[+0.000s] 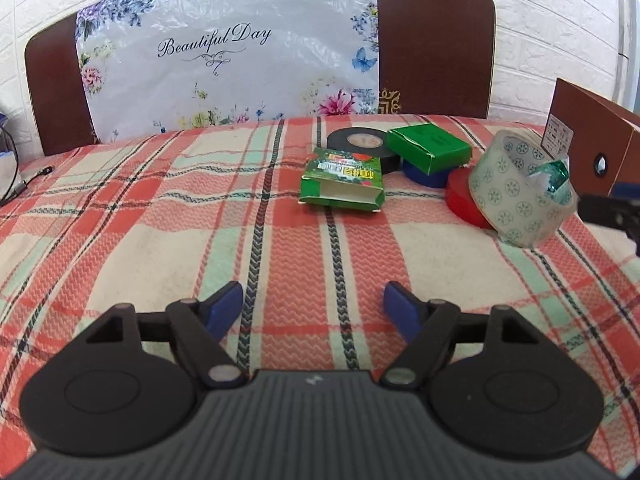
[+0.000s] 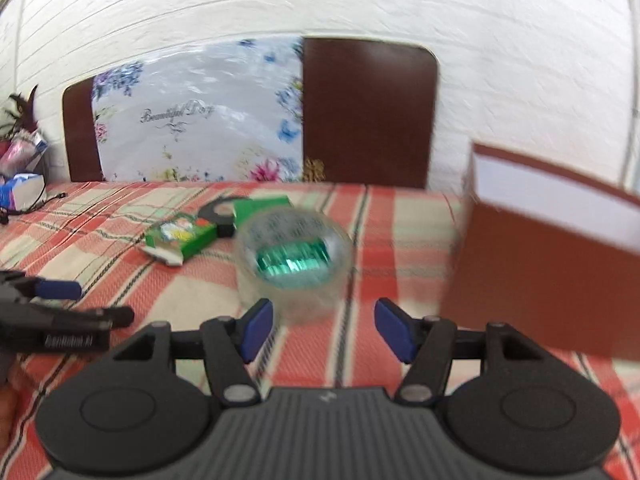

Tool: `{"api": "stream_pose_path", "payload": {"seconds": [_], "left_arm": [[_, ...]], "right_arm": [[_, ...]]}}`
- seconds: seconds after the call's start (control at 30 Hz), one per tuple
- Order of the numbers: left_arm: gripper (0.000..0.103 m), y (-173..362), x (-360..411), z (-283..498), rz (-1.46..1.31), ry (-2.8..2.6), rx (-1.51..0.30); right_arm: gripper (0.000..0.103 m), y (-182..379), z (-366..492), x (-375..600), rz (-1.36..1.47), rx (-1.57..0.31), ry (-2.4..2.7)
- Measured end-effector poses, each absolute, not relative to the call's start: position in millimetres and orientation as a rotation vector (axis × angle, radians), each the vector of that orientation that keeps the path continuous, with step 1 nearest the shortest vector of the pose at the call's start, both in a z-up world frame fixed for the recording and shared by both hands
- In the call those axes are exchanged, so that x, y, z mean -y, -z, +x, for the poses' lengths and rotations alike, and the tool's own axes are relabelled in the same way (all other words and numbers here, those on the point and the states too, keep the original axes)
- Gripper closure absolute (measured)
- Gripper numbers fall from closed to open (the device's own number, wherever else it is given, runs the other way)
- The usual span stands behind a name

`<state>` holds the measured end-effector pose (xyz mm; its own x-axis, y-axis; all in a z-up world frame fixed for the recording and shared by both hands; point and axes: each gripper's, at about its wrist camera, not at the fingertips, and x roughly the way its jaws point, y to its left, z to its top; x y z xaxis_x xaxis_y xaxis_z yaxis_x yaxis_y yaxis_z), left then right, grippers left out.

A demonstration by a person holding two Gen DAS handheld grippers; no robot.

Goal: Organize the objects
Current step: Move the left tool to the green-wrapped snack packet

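My left gripper stands open over bare plaid cloth, nothing between its blue pads. Ahead of it lie a green printed carton, a black tape roll, a green box resting on a blue roll, a red roll and a wide clear patterned tape roll leaning on the red one. My right gripper is open just short of the clear tape roll, whose near edge sits ahead of the pads without touching them. The left gripper shows at the left edge of the right wrist view.
A brown cardboard box stands open at the right, close to my right gripper; it appears as the brown box in the left wrist view. A brown headboard with a floral plastic sheet backs the plaid-covered bed. Clutter and cables lie far left.
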<state>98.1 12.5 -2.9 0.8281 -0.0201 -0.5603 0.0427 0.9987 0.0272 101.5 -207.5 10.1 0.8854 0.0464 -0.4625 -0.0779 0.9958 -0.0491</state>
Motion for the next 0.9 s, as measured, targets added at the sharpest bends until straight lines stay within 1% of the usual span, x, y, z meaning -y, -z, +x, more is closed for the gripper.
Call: {"api": "stream_pose_path", "payload": {"seconds": [0.1,0.17,0.2,0.23,0.27,0.3,0.33,0.37,0.53,0.7,0.8,0.9], "left_arm": [[0.023,3.5,-12.4,98.6,0.035,0.040,-0.587],[0.022,4.4,-14.8,98.9,0.020,0.048,-0.584],[0.022,4.4,-15.7,99.0,0.013,0.052,-0.583],[0.021,5.3,-17.1,98.6,0.006,0.057,-0.582],[0.020,5.6,-17.5,98.8,0.002,0.061,-0.582],[0.020,5.9,-17.6,98.8,0.000,0.063,-0.581],[0.019,6.2,-17.9,99.0,-0.001,0.066,-0.581],[0.019,6.4,-18.1,98.9,-0.002,0.068,-0.581],[0.018,6.8,-19.0,98.7,-0.005,0.072,-0.580],[0.018,6.6,-19.1,98.5,-0.005,0.072,-0.581],[0.017,6.2,-19.8,98.5,-0.011,0.080,-0.586],[0.017,4.2,-16.4,98.7,0.012,0.081,-0.603]], "right_arm": [[0.047,-16.8,117.1,203.0,-0.093,-0.457,-0.058],[0.051,-18.8,130.4,204.8,-0.093,-0.465,-0.049],[0.055,-19.0,136.9,206.7,-0.089,-0.474,-0.044],[0.061,-17.5,142.7,208.4,-0.086,-0.488,-0.041],[0.065,-15.5,148.6,209.4,-0.087,-0.506,-0.041],[0.073,-13.2,153.1,210.7,-0.082,-0.522,-0.045],[0.089,-12.1,155.8,212.3,-0.067,-0.532,-0.061],[0.095,-12.7,156.1,212.9,-0.052,-0.536,-0.076],[0.097,-26.6,137.5,204.6,-0.054,-0.464,-0.072],[0.097,-57.9,92.9,203.2,-0.027,-0.327,-0.089],[0.097,-60.0,64.1,202.5,0.000,-0.331,-0.150],[0.097,-45.5,42.7,204.9,0.023,-0.383,-0.195]]}}
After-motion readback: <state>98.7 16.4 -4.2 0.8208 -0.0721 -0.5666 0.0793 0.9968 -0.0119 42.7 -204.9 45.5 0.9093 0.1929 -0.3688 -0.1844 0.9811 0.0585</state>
